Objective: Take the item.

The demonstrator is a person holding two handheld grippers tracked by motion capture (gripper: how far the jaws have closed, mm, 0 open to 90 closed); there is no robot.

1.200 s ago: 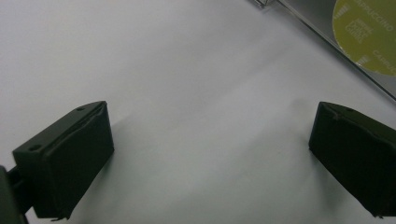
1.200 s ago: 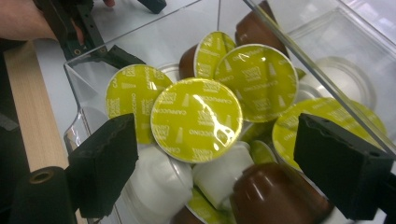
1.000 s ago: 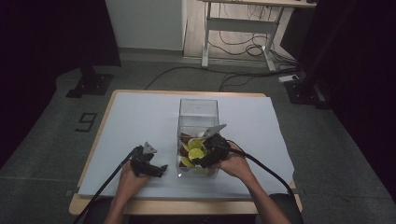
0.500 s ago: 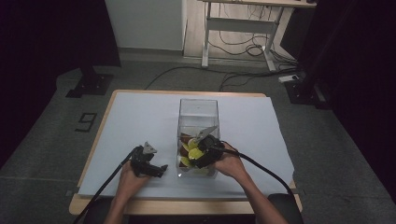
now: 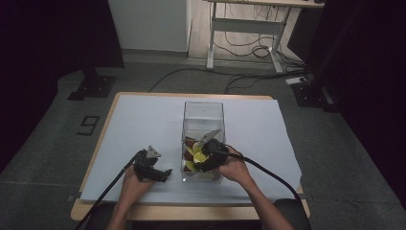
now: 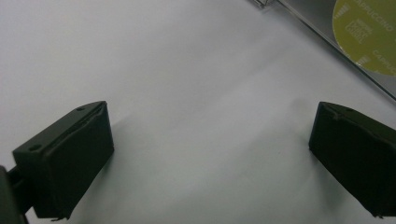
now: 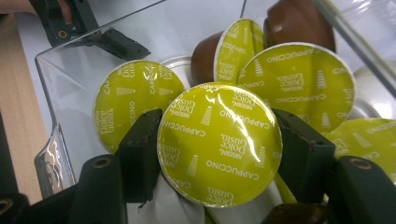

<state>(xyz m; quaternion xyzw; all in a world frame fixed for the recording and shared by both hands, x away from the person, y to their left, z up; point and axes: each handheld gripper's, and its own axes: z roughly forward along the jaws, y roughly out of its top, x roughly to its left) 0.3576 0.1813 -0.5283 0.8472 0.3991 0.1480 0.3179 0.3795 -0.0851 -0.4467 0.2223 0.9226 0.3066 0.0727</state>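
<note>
High view. Wooden table (image 5: 89,165) under a smooth pale sheet (image 5: 143,124). At its middle stands one clear plastic bin (image 5: 203,112), rectangular, thin-walled, long axis running away from the person. Capsules lie heaped at its near end; yellow-green lids and brown bodies show, too small to count here. Right gripper (image 5: 207,160) dips into that near end from the person's side, cable trailing back over the forearm. Left gripper (image 5: 163,173) rests on the sheet just left of the bin, apart from it, pointing toward the bin's wall.

Left gripper view. Two black jaws, blocky and matte with worn edges, spread wide over bare sheet, nothing between them. Top right: the bin's clear wall, one yellow-green lid (image 6: 366,32) behind it, printed CAPPUCCINO.

Right gripper view. Held capsule (image 7: 219,144): round, flat, glossy foil lid in yellow-green with white print, facing the camera, so its axis runs along the jaws toward the lens; pale body underneath. It sits low in the bin's near end, on top of the heap. The two black jaws have just been closing and now pinch its rim, one pad on each side. Counted besides: four more yellow-green lids, at least two brown capsule bodies (image 7: 299,21), one pale capsule at the right edge. Through the wall, upper left, the left gripper again.
</note>
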